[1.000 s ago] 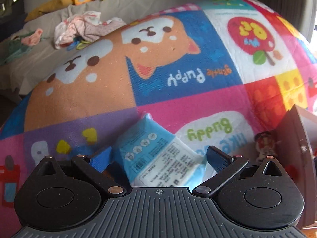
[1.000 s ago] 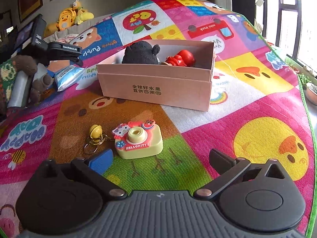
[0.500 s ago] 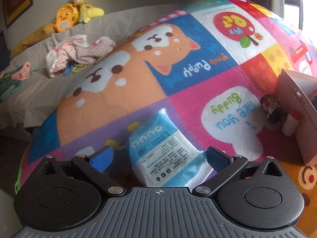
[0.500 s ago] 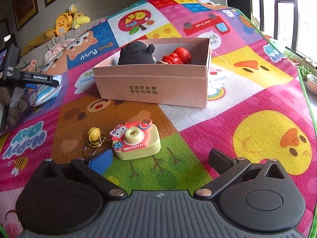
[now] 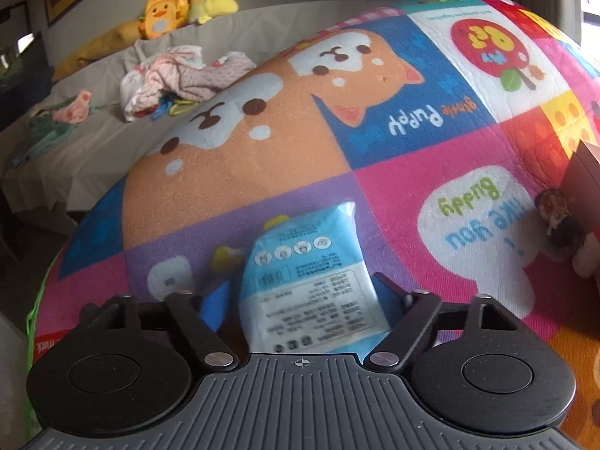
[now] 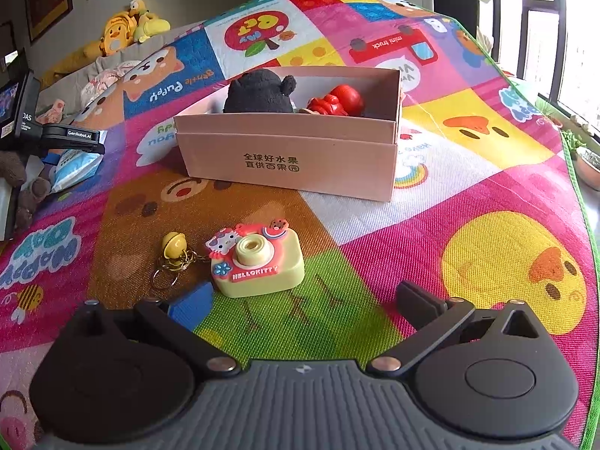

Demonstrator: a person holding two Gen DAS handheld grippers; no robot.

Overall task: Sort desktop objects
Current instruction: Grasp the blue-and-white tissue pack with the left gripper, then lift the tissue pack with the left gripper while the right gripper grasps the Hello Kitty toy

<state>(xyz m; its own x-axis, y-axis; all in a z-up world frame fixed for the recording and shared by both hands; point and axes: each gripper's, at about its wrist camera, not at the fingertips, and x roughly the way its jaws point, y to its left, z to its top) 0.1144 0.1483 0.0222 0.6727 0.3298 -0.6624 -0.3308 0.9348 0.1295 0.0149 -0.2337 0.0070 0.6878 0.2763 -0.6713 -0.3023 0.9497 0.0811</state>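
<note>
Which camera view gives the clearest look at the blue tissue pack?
The left wrist view: the blue tissue pack fills the centre, printed label readable, between the left gripper fingers. The right wrist view shows it small at the far left edge, partly hidden under that gripper.

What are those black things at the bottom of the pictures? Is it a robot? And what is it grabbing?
It is not a robot. A person holds a pinching tool in each hand, and each tool has a small camera looking out along its two fingers. The black parts at the bottom are the tools themselves.

One picture comes from the left gripper. Its jaws have just been closing around a blue tissue pack lying on the colourful play mat, and now they squeeze its sides.

The other picture comes from the right gripper. It is open and holds nothing. In front of it lie a yellow toy camera and a little yellow bell keychain. Further back stands a pink cardboard box with a black plush toy and a red toy inside.
</note>
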